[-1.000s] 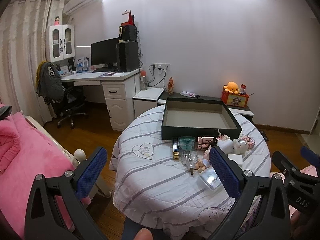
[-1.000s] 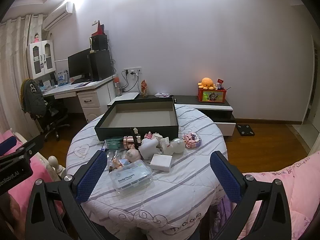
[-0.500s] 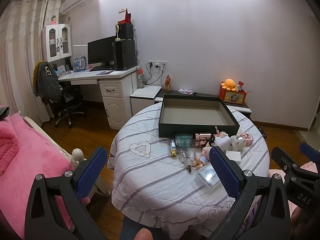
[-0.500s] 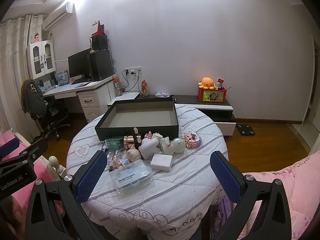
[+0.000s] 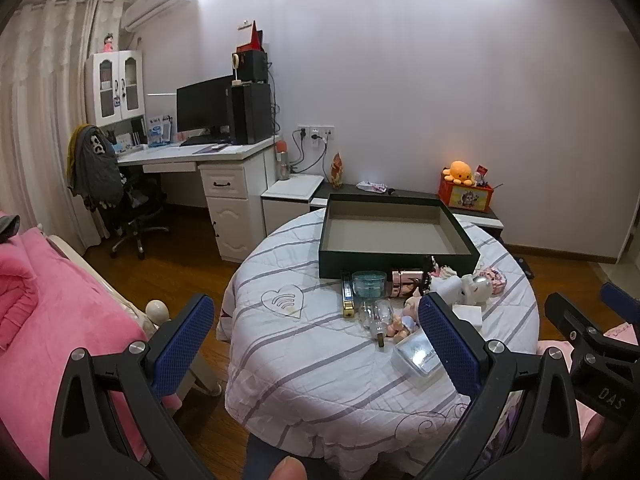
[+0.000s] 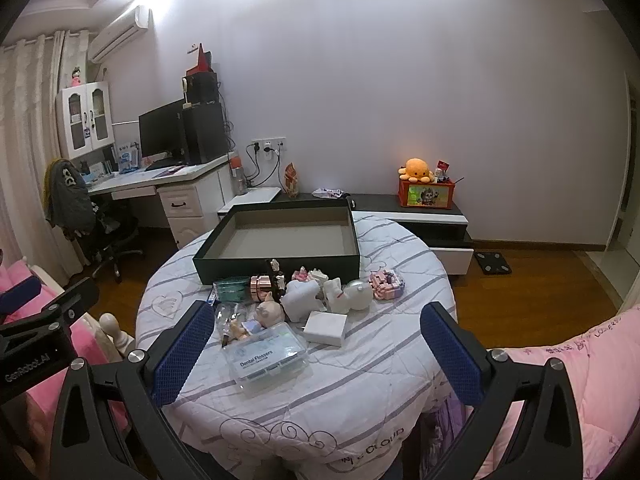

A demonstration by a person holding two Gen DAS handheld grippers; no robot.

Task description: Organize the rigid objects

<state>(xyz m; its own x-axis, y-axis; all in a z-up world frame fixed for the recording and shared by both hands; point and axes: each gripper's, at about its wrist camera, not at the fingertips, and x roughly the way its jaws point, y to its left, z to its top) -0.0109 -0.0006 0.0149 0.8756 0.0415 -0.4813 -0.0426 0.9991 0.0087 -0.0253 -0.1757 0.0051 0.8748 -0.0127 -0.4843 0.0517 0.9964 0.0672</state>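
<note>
An empty dark open box [image 5: 392, 232] [image 6: 280, 240] sits at the far side of a round table with a striped white cloth [image 5: 304, 344] [image 6: 360, 368]. In front of it lie several small objects: a clear Dental Flossers case [image 6: 266, 358] [image 5: 418, 358], a white flat box [image 6: 326, 327], white figurines [image 6: 320, 296], a pink block toy [image 6: 386, 284], a teal jar [image 5: 369, 283], a pink-gold cylinder [image 5: 406, 282], a doll [image 5: 404, 320]. My left gripper [image 5: 316, 352] is open and empty, near the table's front edge. My right gripper [image 6: 316, 354] is open and empty above the front of the table.
A pink bed [image 5: 44, 304] lies to the left, pink bedding [image 6: 580, 364] to the right. A white desk with monitor [image 5: 208, 148], an office chair [image 5: 124, 208] and a low dark cabinet with an orange plush [image 6: 418, 170] stand along the walls. The floor is wood.
Both grippers have stayed open and empty. The left wrist view has shifted slightly, the table sitting a little further right and lower. The right view is nearly unchanged.
</note>
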